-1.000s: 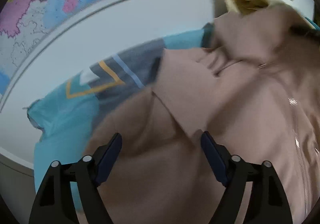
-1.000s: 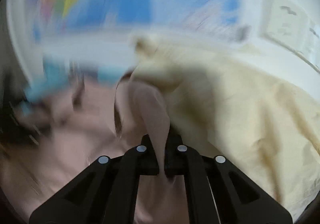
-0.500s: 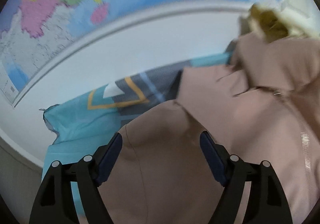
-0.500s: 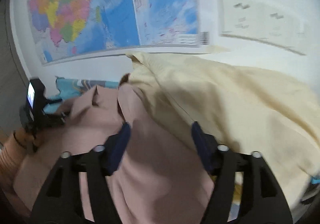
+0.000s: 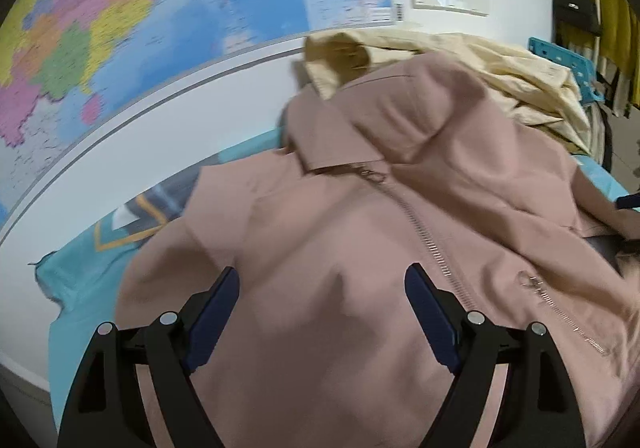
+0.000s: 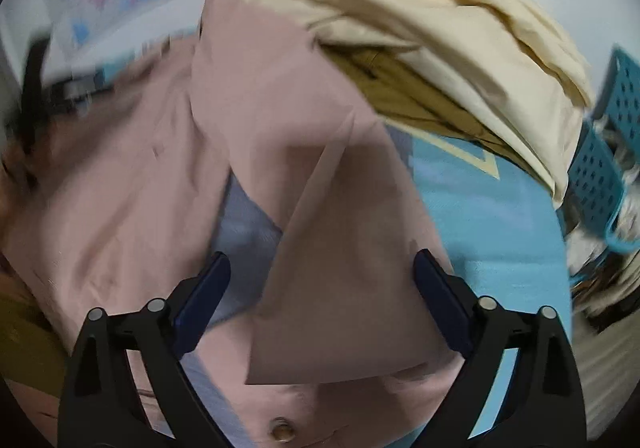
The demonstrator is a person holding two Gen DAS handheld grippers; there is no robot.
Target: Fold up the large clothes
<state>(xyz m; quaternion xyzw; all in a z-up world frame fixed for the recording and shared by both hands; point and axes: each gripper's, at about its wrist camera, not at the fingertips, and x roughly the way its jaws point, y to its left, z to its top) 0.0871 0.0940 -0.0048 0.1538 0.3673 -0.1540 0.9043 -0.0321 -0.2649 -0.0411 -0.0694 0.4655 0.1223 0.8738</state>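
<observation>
My left claw [image 5: 320, 308] hovers over the chest of a pink zip-up jacket [image 5: 360, 228], its jaws opening and spread wide, the pads clear of the cloth and gripping nothing. The jacket lies spread across a turquoise patterned bedsheet [image 5: 80, 288], its metal zipper [image 5: 436, 252] running diagonally below the collar. My right claw [image 6: 320, 300] hangs over a folded flap of the same pink jacket [image 6: 340, 248]; its jaws are closing but stand apart, with the fabric lying between them and neither pad pressing on it. A metal snap button [image 6: 281, 428] shows at the bottom edge of that view. Behind the jacket a cream-yellow garment [image 6: 440, 27] is heaped against the white wall, touching the jacket's upper edge. A colourful wall map [image 5: 160, 7] hangs above, and a blue perforated basket [image 6: 604, 167] sits at the right.
</observation>
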